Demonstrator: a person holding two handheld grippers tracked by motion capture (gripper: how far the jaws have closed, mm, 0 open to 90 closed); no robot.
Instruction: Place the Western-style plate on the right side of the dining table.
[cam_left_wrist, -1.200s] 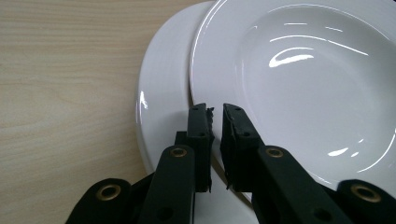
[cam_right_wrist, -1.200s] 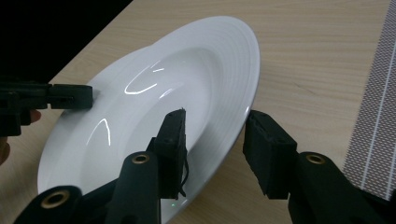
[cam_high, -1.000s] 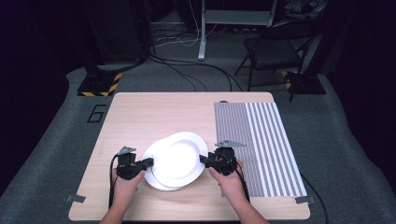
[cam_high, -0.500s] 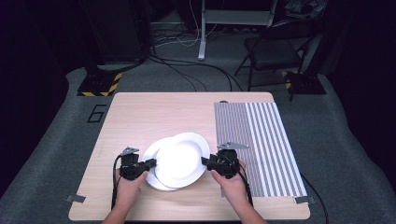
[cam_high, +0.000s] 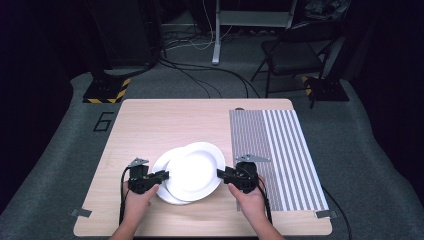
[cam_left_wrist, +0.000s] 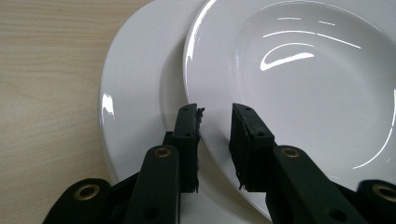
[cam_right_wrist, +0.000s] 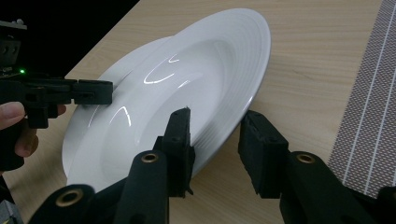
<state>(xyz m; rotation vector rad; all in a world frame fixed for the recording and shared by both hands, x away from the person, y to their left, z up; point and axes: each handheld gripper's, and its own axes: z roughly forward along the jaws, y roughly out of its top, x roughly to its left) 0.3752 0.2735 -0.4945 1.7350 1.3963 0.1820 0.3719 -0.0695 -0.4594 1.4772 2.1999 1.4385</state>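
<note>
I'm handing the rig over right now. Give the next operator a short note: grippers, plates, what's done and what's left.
Left gripper: jaws open, straddling the near-left rim of the upper plate; no grip yet.
Right gripper: jaws open around the upper plate's right rim, not closed on it.
Plates: upper plate lies off-centre on the lower plate, shifted up and to the right, near the front middle of the table. Striped mat lies to the right, with nothing on it.
Done: both grippers lined up at the upper plate's rim.
Left: probably close on the rim, then lift or shift the plate; where it goes is not shown.
</note>
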